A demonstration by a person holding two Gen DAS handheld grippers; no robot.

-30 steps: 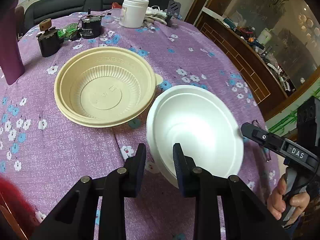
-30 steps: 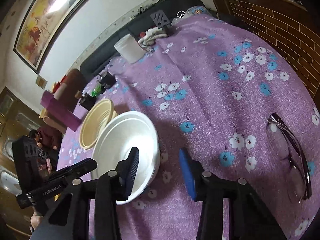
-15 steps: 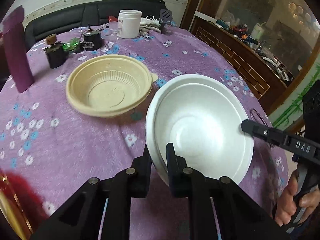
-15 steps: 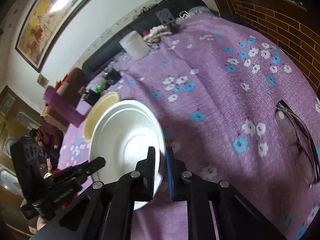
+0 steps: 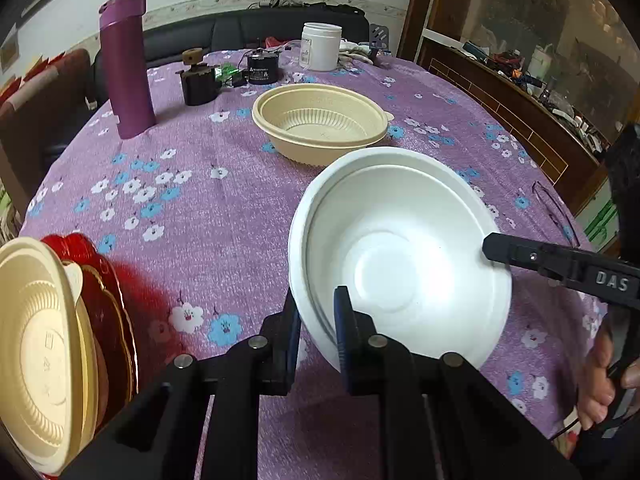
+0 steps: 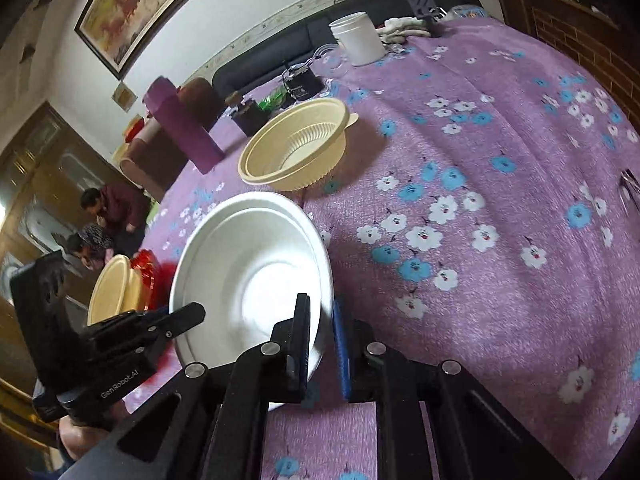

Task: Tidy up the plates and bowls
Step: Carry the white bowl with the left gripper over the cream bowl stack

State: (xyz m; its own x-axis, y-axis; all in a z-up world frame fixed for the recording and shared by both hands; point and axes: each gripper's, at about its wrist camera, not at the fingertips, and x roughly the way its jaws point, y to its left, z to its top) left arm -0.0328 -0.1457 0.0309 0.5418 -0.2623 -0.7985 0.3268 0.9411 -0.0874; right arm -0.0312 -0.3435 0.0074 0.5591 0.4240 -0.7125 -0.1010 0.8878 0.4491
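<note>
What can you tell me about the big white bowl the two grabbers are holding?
The white bowl is round and deep, plain matte white like foam or paper pulp, with a wide rim, a stepped ring inside and a flat round bottom. It looks empty and clean. It sits tilted above the purple flowered tablecloth, in front of the beige bowl. The left gripper pinches its rim on one side, and the right gripper pinches the opposite side. Whether its underside touches the cloth cannot be told.
</note>
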